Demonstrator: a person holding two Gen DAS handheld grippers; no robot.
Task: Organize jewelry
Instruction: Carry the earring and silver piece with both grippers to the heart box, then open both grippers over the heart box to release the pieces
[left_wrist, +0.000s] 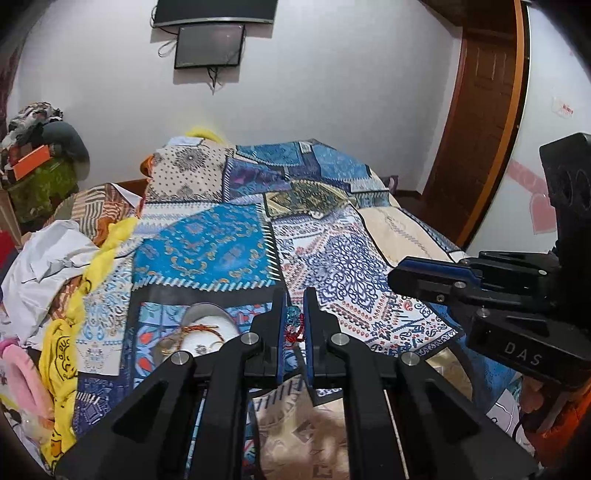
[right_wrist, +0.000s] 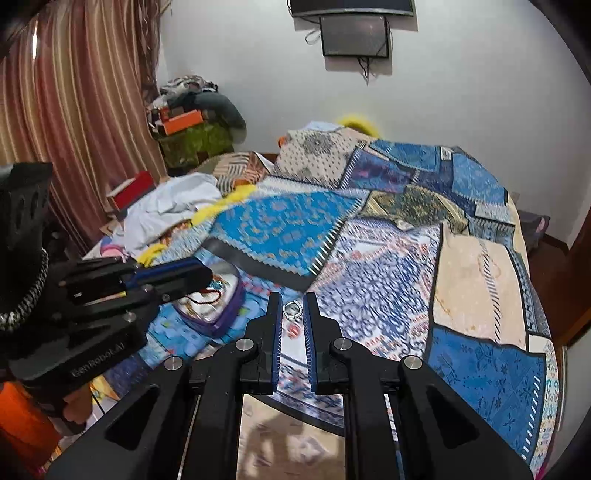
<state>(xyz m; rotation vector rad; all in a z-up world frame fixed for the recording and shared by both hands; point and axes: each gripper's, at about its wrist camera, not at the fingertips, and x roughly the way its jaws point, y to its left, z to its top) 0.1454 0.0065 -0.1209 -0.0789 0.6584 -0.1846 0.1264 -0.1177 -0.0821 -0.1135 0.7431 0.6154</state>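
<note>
My left gripper (left_wrist: 294, 308) is shut on a beaded piece of jewelry (left_wrist: 294, 325), teal at the top with red beads hanging below, held above the patterned bedspread. To its left lies a white dish (left_wrist: 207, 332) with a brown cord bracelet (left_wrist: 201, 329) and small metal pieces. My right gripper (right_wrist: 292, 308) is shut on a small silver ring-like piece (right_wrist: 293, 309). The right gripper shows from the side in the left wrist view (left_wrist: 410, 275), and the left gripper in the right wrist view (right_wrist: 192, 277), above the dish (right_wrist: 207, 306).
The bed carries a blue patchwork cover (left_wrist: 332, 251). Crumpled white cloth (left_wrist: 48, 262), a yellow garment (left_wrist: 62, 354) and pink items lie at its left side. A pile of clothes and an orange box (right_wrist: 183, 123) stand by the striped curtain. A wooden door (left_wrist: 480, 122) is at right.
</note>
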